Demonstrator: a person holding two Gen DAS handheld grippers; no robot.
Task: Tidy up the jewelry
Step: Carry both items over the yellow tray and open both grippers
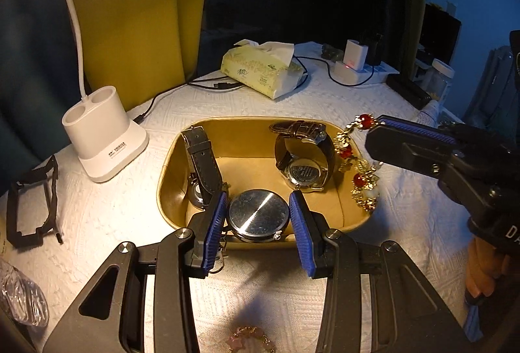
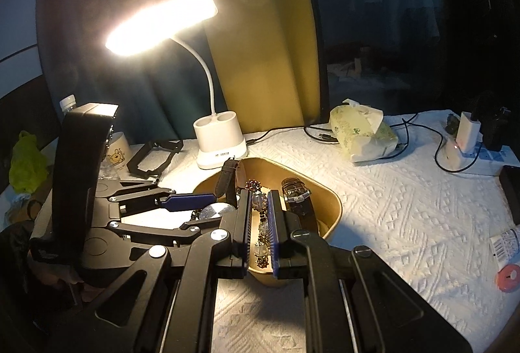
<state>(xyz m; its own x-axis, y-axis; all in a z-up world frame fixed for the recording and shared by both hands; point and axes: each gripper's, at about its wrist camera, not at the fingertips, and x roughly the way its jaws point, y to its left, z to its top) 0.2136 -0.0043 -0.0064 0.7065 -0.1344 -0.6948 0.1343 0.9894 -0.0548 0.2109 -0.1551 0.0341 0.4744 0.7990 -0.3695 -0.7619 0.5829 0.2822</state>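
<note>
A tan tray sits on the white cloth and holds a brown-strap watch, a black-strap watch and a steel watch lying face down. My left gripper is open over the tray's near rim, its blue pads on either side of the steel watch. My right gripper is shut on a gold bracelet with red beads, which hangs over the tray's right rim. In the right wrist view the bracelet sits between the pads, above the tray.
A white lamp base stands left of the tray, a tissue pack behind it, with cables and a white charger. A black frame lies at far left. A pink bracelet lies on the near cloth.
</note>
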